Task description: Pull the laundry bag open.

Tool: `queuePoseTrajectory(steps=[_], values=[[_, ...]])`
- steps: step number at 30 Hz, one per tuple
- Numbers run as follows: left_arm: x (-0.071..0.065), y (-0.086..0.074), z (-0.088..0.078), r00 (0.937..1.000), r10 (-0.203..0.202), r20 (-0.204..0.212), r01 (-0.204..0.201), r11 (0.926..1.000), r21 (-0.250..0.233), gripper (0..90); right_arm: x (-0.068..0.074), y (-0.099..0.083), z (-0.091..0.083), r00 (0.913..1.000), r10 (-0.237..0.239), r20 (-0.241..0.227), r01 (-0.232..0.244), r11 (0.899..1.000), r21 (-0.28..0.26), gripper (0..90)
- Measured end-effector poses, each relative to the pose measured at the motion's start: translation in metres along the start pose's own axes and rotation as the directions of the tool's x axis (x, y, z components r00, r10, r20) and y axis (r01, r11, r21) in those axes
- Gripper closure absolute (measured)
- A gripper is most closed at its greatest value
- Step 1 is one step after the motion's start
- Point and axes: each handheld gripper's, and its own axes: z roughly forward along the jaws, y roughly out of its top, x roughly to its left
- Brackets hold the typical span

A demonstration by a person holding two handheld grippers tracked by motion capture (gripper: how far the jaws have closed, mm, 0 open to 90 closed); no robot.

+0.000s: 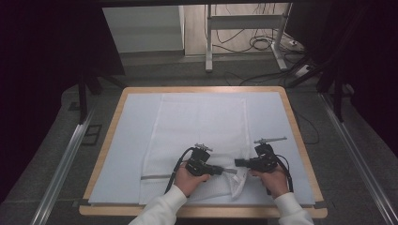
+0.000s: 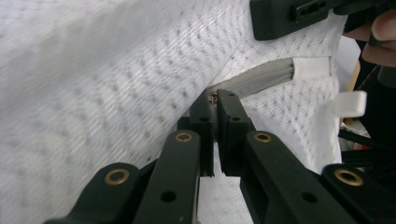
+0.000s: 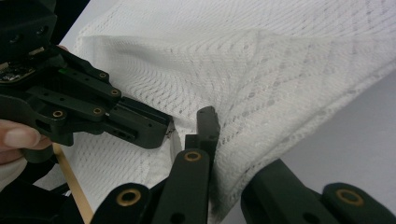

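High view: at the worktop's (image 1: 117, 136) six o'clock, left gripper (image 1: 224, 170) clamps the mesh bag's (image 1: 202, 126) zipper pull (image 2: 214, 98); right gripper (image 1: 238, 163) pinches the mesh.

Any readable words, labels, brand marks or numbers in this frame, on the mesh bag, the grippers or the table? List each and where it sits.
None. The white mesh bag, its grey zipper, both black grippers and the table carry no legible text.
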Motion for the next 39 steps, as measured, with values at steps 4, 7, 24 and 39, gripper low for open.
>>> queuePoseTrajectory(steps=[4,7,24,39], values=[[0.002,-0.002,-0.003,0.9999,-0.01,0.009,0.01,0.9999,-0.008,86.9,0.0,0.0,0.0,1.0,0.0,-0.001,0.0,1.0,-0.001,88.6],[0.002,-0.003,-0.005,0.9999,-0.004,0.013,0.004,0.9999,-0.01,86.9,0.001,0.0,-0.001,1.0,-0.002,-0.003,0.002,1.0,-0.002,88.6],[0.008,-0.01,-0.016,0.9996,-0.006,0.027,0.007,0.9996,-0.028,86.8,0.001,-0.001,-0.004,1.0,-0.002,-0.004,0.002,1.0,-0.009,88.6],[0.016,-0.014,-0.029,0.9996,-0.017,0.022,0.018,0.9986,-0.049,86.8,0.0,-0.002,-0.006,1.0,0.002,-0.006,-0.002,1.0,-0.018,88.6]])
